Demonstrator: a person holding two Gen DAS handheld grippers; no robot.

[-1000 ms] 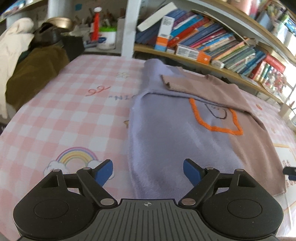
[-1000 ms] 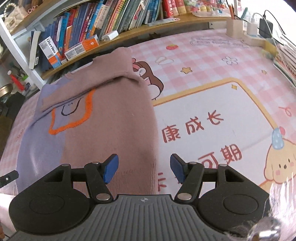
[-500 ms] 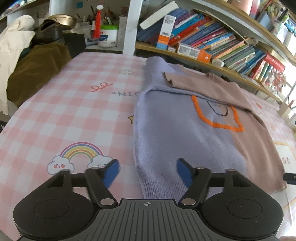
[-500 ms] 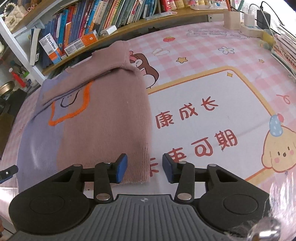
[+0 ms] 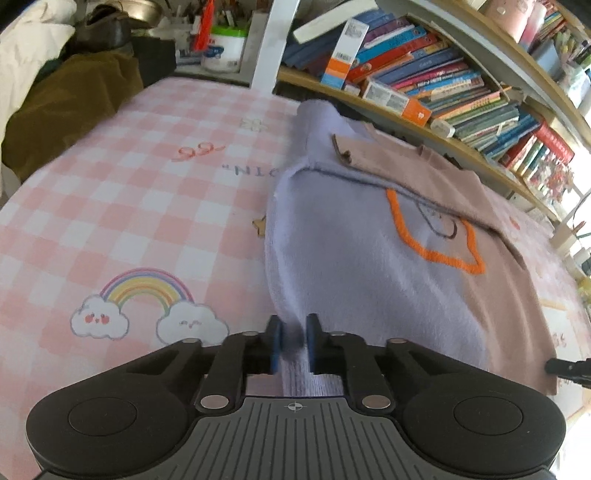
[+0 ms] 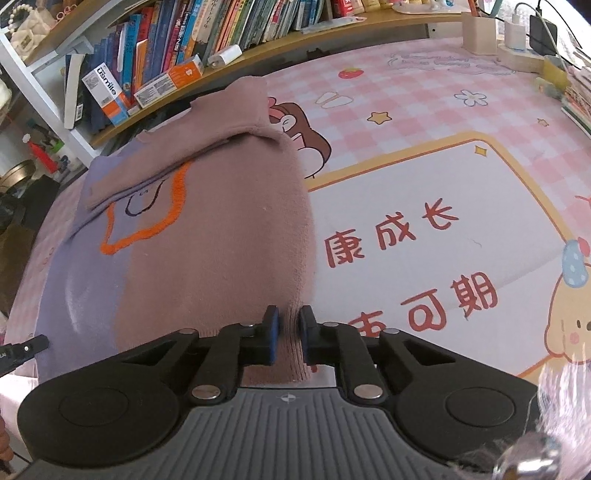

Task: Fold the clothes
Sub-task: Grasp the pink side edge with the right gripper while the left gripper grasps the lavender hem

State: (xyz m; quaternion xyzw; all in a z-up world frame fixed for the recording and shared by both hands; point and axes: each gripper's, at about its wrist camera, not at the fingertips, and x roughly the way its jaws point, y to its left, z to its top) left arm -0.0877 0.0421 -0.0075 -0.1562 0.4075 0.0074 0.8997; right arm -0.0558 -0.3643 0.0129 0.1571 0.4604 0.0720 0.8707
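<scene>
While the left gripper (image 5: pixel 293 341) and right gripper (image 6: pixel 288 334) were clamped on the sweater (image 6: pixel 221 251) hem corners, uneven lifting risked skewing the fold.

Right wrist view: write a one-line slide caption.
Right gripper pinches the brown hem corner of the sweater on the pink checked mat.

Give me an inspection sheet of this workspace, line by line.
Surface: pink checked mat with cartoon prints.
Job's things: sweater, lilac and mauve, flat, sleeves folded across the chest.
Clutter: brown cloth heap at the mat's far left.
Grippers: left hand-held gripper shut on the lilac hem corner; right hand-held gripper shut on the mauve hem corner.
Cables: charger leads at the far right.
Surroundings: bookshelf behind.
</scene>
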